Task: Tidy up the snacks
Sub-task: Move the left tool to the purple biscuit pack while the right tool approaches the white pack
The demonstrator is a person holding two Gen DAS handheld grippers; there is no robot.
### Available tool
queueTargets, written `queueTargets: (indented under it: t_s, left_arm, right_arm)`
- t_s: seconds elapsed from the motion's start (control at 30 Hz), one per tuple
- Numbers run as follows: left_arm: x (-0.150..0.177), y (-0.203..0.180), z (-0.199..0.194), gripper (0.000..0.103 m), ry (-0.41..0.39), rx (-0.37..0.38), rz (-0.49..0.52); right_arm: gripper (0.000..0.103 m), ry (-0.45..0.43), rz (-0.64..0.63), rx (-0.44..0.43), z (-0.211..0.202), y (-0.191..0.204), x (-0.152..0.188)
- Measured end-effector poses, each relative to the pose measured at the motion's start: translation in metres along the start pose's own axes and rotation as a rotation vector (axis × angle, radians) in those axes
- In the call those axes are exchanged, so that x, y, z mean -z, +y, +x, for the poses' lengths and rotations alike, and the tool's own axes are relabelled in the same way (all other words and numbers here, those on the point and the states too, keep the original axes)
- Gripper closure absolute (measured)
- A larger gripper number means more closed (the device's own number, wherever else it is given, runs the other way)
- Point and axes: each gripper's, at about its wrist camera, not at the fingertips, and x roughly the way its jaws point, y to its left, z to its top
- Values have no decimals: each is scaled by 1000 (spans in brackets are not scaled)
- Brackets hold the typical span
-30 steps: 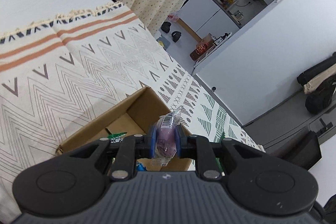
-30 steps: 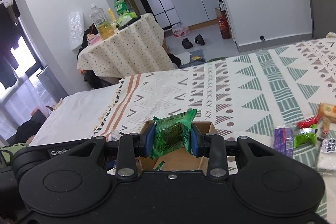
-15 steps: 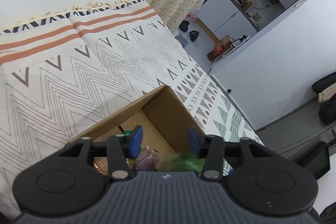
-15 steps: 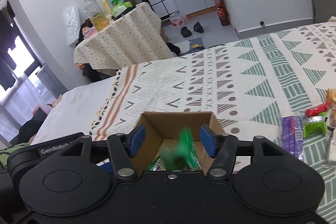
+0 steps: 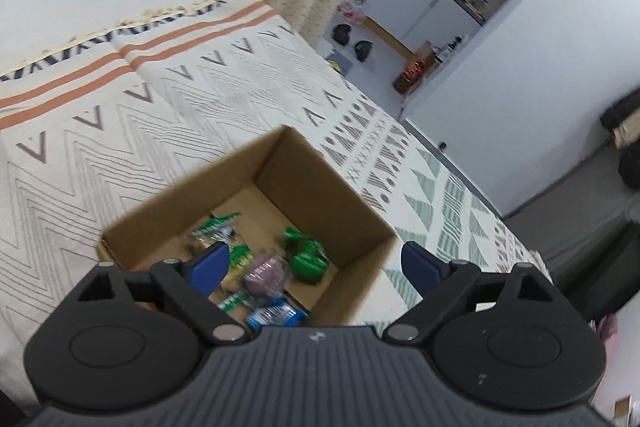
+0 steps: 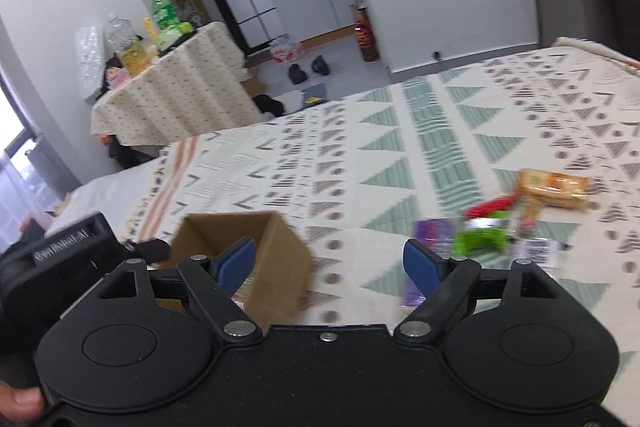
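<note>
Both tools are empty now, so the step in hand looks like the return trip: going back for more snacks.

The left gripper (image 5: 314,265) has its jaws spread wide, with nothing between them. It hangs over the open cardboard box (image 5: 352,203), which stands on the patterned bed cover (image 5: 168,115). Inside the box, at about 12 o'clock from the jaws, lie a purple snack (image 5: 265,271), some green packets (image 5: 305,254) and a blue packet (image 5: 276,315), loose and in no order.

The right gripper (image 6: 330,264) also has its jaws spread and holds nothing. From this view the box (image 6: 276,267) is at about 10 o'clock, close by. The remaining snacks lie on the bed at about 2 o'clock: first a purple packet (image 6: 430,230), then a green packet (image 6: 480,242), a red one (image 6: 490,206), and farthest the orange biscuit pack (image 6: 554,187).

The biscuit pack is long, and its long axis runs roughly left to right in the right view. I judge the next move must turn the jaws across its narrow side.
</note>
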Motion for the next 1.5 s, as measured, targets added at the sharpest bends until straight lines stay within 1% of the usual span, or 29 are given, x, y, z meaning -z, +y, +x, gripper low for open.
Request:
queueTargets:
  t_s: [0.13,0.2,0.33,0.4,0.47,0.73,0.93,1.1,1.37,1.5]
  left_arm:
    - [10,-17,0,7,5,29,69]
    - [15,-24,0,6,5,40,98]
    - [26,-37,3,6,15,62,156]
    - [31,-43,2,6,11,74,168]
    - [34,-48,0,6,10,97,175]
    - [53,-68,2,6,6,140,244]
    - [71,-86,11,6,6,125,335]
    - [83,-96,20,6,18,123,381]
    - [102,-111,40,6,58,115,442]
    - [110,-116,53,6,80,100,456]
  right_arm:
    - [22,3,18,42,-8,-25,3]
    - [20,1,31,67,-13,-38,4]
    - [20,-3,68,85,-23,-60,5]
    - [15,-10,72,104,-28,-67,6]
    - [13,-19,73,125,-33,-75,6]
    - [10,-25,114,152,-44,-106,9]
    - [10,-18,119,173,-41,-119,14]
    - [10,-6,134,172,-36,-129,18]
    - [10,-9,119,182,-24,-142,27]
    - [10,-2,128,166,-15,-152,37]
